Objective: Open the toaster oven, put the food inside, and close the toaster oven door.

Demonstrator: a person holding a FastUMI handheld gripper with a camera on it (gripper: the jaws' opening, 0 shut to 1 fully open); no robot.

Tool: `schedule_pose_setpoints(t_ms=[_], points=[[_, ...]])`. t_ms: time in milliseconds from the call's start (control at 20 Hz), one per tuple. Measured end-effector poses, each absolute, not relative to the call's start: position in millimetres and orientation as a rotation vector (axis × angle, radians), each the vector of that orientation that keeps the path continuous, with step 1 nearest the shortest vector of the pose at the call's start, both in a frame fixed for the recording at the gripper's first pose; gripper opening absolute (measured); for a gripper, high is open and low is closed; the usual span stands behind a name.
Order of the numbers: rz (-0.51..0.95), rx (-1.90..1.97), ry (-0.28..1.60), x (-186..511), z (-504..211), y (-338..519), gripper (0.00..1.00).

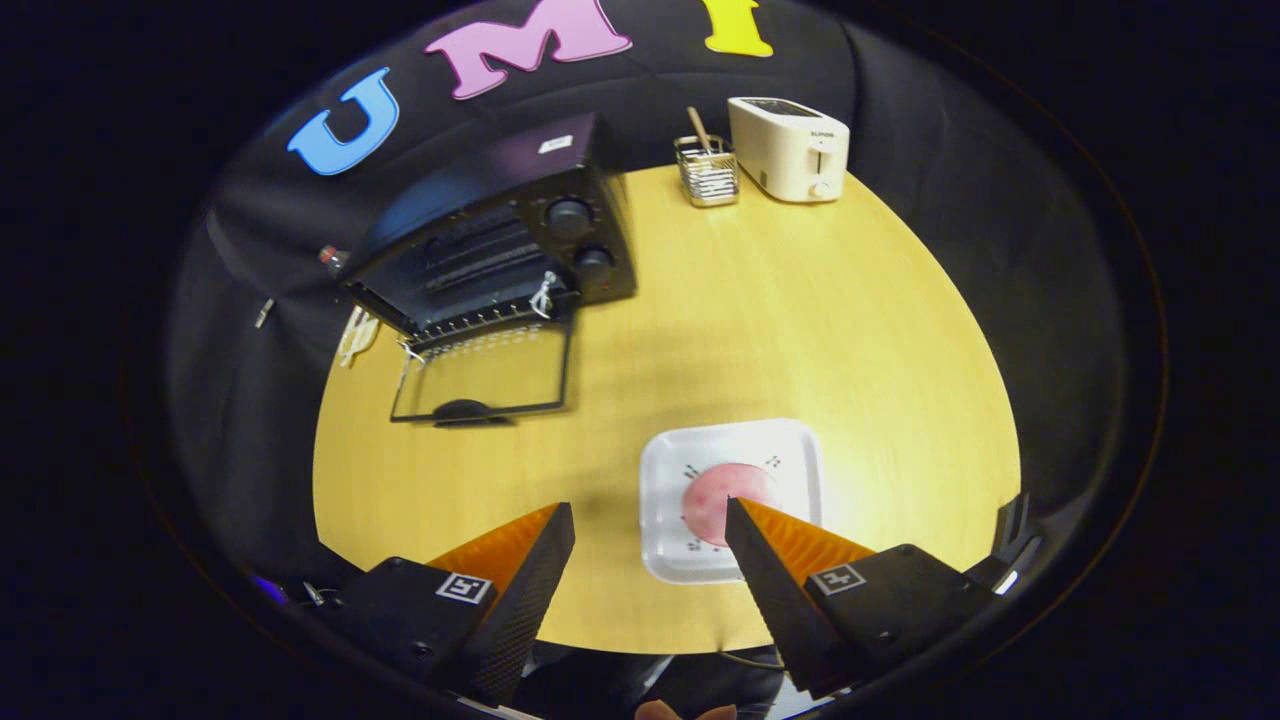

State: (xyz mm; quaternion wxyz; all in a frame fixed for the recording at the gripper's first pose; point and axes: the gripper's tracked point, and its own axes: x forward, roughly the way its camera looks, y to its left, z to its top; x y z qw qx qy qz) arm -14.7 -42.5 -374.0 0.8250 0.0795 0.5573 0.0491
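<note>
Yellow wood-grain bench (780, 300) carries everything; black cloth walls close the booth round it on all sides.

Toaster oven (500, 240): black, well beyond the tongs and off to their left, at the far side of the bench. Its glass door (485, 370) lies folded flat on the bench toward the tongs, handle at the near edge. The opening step reads as done, and the dropped door leaves the cavity free for loading. Rack bars are visible inside; two knobs sit on the oven's right side.

Cream toaster (790, 148): far beyond the tongs, slightly right, against the back wall. Wire holder (706, 172) stands just left of it with a wooden stick upright inside. Neither appears to belong to the task.

White plate (730, 495): square with rounded corners, just ahead of the tongs and partly under the right finger. It keeps the food off the bench and within easy reach.

Food (718, 500): pink, round and flat, lying on the plate's middle. The right fingertip overlaps it in view; contact cannot be told.

Tongs (650, 515): spread wide, pinching nothing. The food sits by the right finger rather than centred in the gap, so the tongs likely need shifting right before closing. Judged stage: door open, food not yet picked, loading and closing remain.
</note>
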Motion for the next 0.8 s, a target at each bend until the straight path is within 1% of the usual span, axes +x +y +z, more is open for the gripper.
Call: schedule_pose_setpoints(t_ms=[250, 450, 500, 600, 650, 700, 750, 800], points=[[0.062, 0.095, 1.363, -21, -428, -122, 0.99], [0.031, 0.124, 1.439, -20, -468, -145, 0.99], [0.045, 0.117, 1.463, -22, -475, -145, 0.95], [0.06, 0.099, 1.489, -23, -485, -146, 0.79], [0.07, 0.101, 1.49, -21, -489, -144, 0.78], [0.068, 0.099, 1.493, -20, -492, -143, 0.64], [0.062, 0.092, 1.501, -20, -494, -145, 0.53], [0.055, 0.107, 1.503, -18, -495, -145, 0.31]])
